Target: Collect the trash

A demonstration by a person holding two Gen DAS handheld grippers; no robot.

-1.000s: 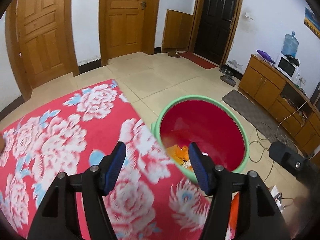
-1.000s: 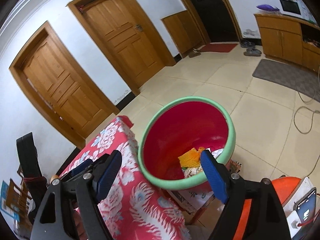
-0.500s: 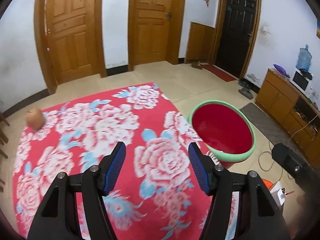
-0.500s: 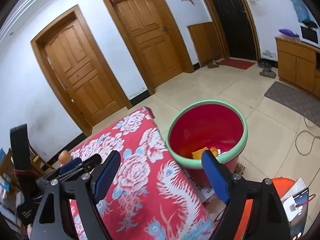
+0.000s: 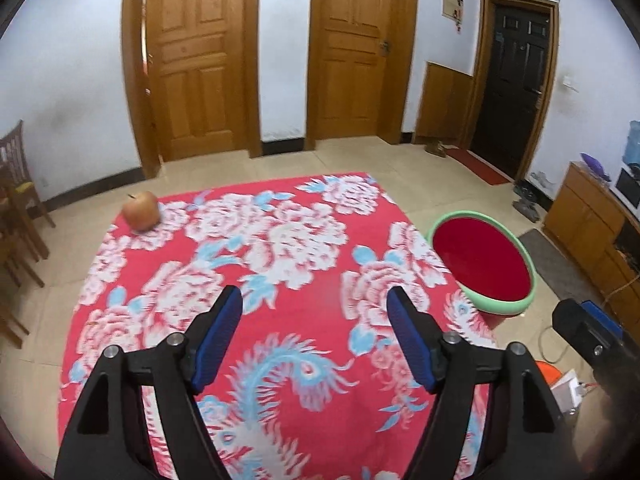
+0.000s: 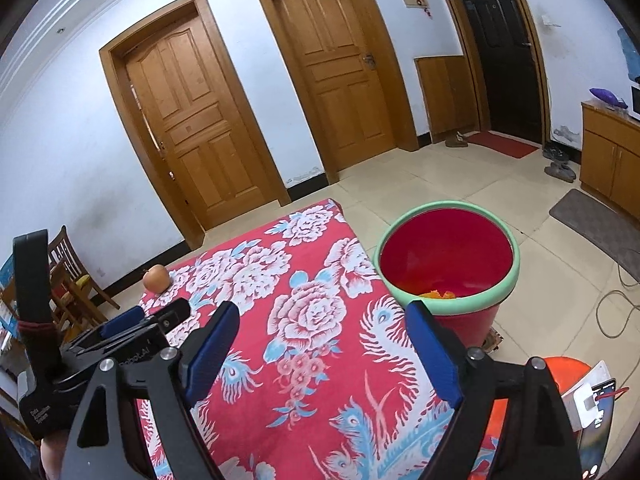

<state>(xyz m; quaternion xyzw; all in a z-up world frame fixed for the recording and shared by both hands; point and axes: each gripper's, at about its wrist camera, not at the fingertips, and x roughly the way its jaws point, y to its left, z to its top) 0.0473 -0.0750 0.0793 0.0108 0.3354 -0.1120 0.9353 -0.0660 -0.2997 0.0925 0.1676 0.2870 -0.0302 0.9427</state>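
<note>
A red bin with a green rim point(image 5: 486, 266) point(image 6: 446, 256) stands on the floor at the right edge of a table under a red flowered cloth point(image 5: 256, 280) point(image 6: 304, 344). Orange scraps point(image 6: 438, 294) lie in the bin's bottom. An apple point(image 5: 140, 211) point(image 6: 156, 278) rests on the cloth's far left corner. My left gripper point(image 5: 314, 340) hovers over the cloth, its jaws opening with nothing between them. My right gripper point(image 6: 324, 352) stands open and empty above the cloth's near right part, beside the bin. The left gripper's body point(image 6: 120, 344) shows in the right wrist view.
Two wooden doors point(image 5: 200, 60) and a dark door point(image 5: 516, 88) line the far wall. A wooden chair point(image 5: 16, 188) stands left of the table. A low cabinet point(image 5: 592, 216), a floor mat point(image 6: 600, 220), cables point(image 6: 616, 308), an orange stool point(image 6: 568, 368) with a phone point(image 6: 600, 400) lie to the right.
Both grippers have drawn back and left from over the bin to above the cloth. The apple has come into view. The left jaws stand wider than before.
</note>
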